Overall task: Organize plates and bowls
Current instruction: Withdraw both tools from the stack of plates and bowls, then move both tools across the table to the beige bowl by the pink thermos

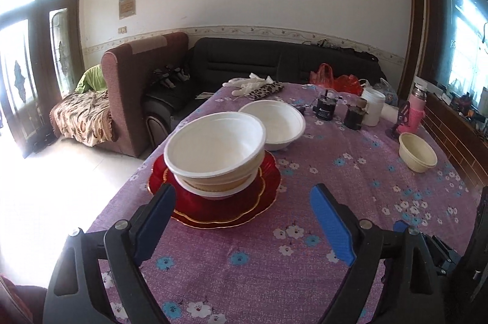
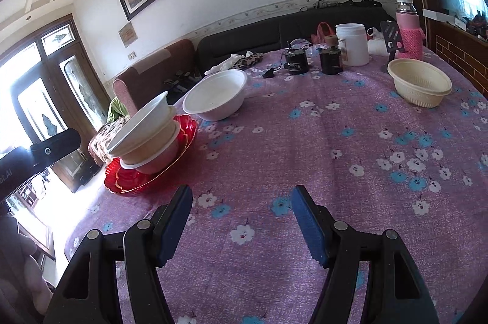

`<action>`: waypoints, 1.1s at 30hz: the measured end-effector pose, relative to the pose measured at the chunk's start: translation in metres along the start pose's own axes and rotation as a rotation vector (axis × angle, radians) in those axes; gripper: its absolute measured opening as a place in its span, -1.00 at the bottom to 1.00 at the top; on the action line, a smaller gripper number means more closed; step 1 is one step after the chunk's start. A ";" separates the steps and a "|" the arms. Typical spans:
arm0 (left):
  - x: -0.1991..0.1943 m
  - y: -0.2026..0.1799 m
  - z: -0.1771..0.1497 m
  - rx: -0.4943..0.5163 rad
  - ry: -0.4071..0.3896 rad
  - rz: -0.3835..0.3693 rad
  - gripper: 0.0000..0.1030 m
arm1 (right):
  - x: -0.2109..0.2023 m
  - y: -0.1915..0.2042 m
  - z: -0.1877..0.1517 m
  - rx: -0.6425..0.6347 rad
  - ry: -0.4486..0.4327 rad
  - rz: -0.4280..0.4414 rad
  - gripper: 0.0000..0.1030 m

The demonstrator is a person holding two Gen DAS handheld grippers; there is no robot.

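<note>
A stack of bowls [image 1: 213,153] stands on red scalloped plates [image 1: 268,186] near the table's left edge; a white bowl is on top, a cream one under it, a white one below. A large white bowl [image 1: 280,122] sits just behind the stack. A cream bowl [image 1: 416,151] stands alone at the right. My left gripper [image 1: 242,197] is open and empty, just in front of the red plates. My right gripper [image 2: 241,200] is open and empty over bare cloth; its view shows the stack [image 2: 146,135], the large white bowl [image 2: 216,97] and the cream bowl [image 2: 419,86].
The table has a purple flowered cloth [image 1: 244,263]. At its far end stand two dark jars [image 1: 355,116], a white tub [image 1: 373,106], a pink flask [image 1: 414,110], a leopard-print cloth [image 1: 265,89] and red bags [image 1: 335,80]. Sofas stand beyond the far left edge.
</note>
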State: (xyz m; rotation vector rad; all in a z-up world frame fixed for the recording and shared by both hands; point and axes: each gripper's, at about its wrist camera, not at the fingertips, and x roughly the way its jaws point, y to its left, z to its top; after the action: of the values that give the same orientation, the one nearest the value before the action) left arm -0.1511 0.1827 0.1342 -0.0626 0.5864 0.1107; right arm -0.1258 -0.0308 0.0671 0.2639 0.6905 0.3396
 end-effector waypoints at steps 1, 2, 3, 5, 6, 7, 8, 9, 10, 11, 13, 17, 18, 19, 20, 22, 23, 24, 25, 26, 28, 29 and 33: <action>0.002 -0.004 0.000 0.006 0.006 -0.013 0.73 | -0.001 -0.004 0.002 0.003 -0.005 -0.008 0.40; 0.005 -0.009 0.002 0.012 0.011 -0.022 0.73 | -0.003 -0.010 0.004 0.007 -0.012 -0.020 0.42; 0.007 -0.013 0.002 0.018 0.018 -0.031 0.73 | -0.005 -0.016 0.006 0.013 -0.019 -0.033 0.44; 0.013 -0.021 0.004 0.029 0.037 -0.054 0.73 | -0.007 -0.033 0.013 0.035 -0.031 -0.068 0.45; 0.018 -0.027 0.004 0.038 0.051 -0.067 0.73 | -0.009 -0.053 0.019 0.063 -0.033 -0.104 0.45; 0.020 -0.030 0.004 0.043 0.058 -0.073 0.73 | -0.009 -0.053 0.019 0.063 -0.033 -0.104 0.45; 0.024 -0.034 0.004 0.052 0.072 -0.078 0.73 | -0.010 -0.062 0.021 0.078 -0.033 -0.122 0.45; 0.028 -0.039 0.003 0.063 0.085 -0.080 0.73 | -0.011 -0.072 0.024 0.095 -0.035 -0.140 0.45; 0.033 -0.045 0.002 0.076 0.101 -0.084 0.73 | -0.013 -0.082 0.026 0.110 -0.038 -0.156 0.45; 0.038 -0.053 0.000 0.094 0.124 -0.093 0.73 | -0.015 -0.091 0.028 0.123 -0.042 -0.171 0.45; 0.050 -0.071 -0.006 0.136 0.176 -0.119 0.73 | -0.021 -0.106 0.031 0.142 -0.054 -0.198 0.45; 0.067 -0.111 -0.023 0.191 0.296 -0.236 0.73 | -0.031 -0.130 0.034 0.176 -0.072 -0.244 0.45; 0.069 -0.119 -0.026 0.198 0.308 -0.261 0.73 | -0.033 -0.135 0.034 0.184 -0.071 -0.251 0.45; 0.069 -0.126 -0.028 0.207 0.314 -0.280 0.73 | -0.034 -0.139 0.034 0.191 -0.069 -0.257 0.45; 0.069 -0.131 -0.029 0.217 0.315 -0.294 0.73 | -0.036 -0.143 0.034 0.196 -0.066 -0.265 0.45; 0.068 -0.136 -0.029 0.230 0.315 -0.309 0.73 | -0.039 -0.147 0.034 0.193 -0.064 -0.279 0.45; 0.068 -0.136 -0.028 0.229 0.316 -0.312 0.73 | -0.041 -0.148 0.033 0.188 -0.064 -0.285 0.45; 0.069 -0.133 -0.026 0.220 0.318 -0.314 0.73 | -0.042 -0.149 0.034 0.183 -0.065 -0.290 0.45; 0.070 -0.129 -0.022 0.207 0.318 -0.314 0.73 | -0.042 -0.149 0.034 0.179 -0.066 -0.293 0.45; 0.072 -0.124 -0.018 0.191 0.317 -0.314 0.73 | -0.042 -0.150 0.035 0.177 -0.066 -0.294 0.45; 0.075 -0.113 -0.009 0.156 0.314 -0.308 0.73 | -0.042 -0.151 0.038 0.176 -0.068 -0.294 0.45; 0.076 -0.108 -0.005 0.138 0.312 -0.306 0.73 | -0.041 -0.153 0.041 0.184 -0.070 -0.291 0.45; 0.081 -0.093 0.009 0.087 0.305 -0.311 0.73 | -0.044 -0.174 0.056 0.257 -0.088 -0.277 0.46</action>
State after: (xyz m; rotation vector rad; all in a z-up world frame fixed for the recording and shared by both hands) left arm -0.0682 0.0986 0.0996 -0.0867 0.8779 -0.2309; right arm -0.0828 -0.2139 0.0731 0.4193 0.6738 -0.0265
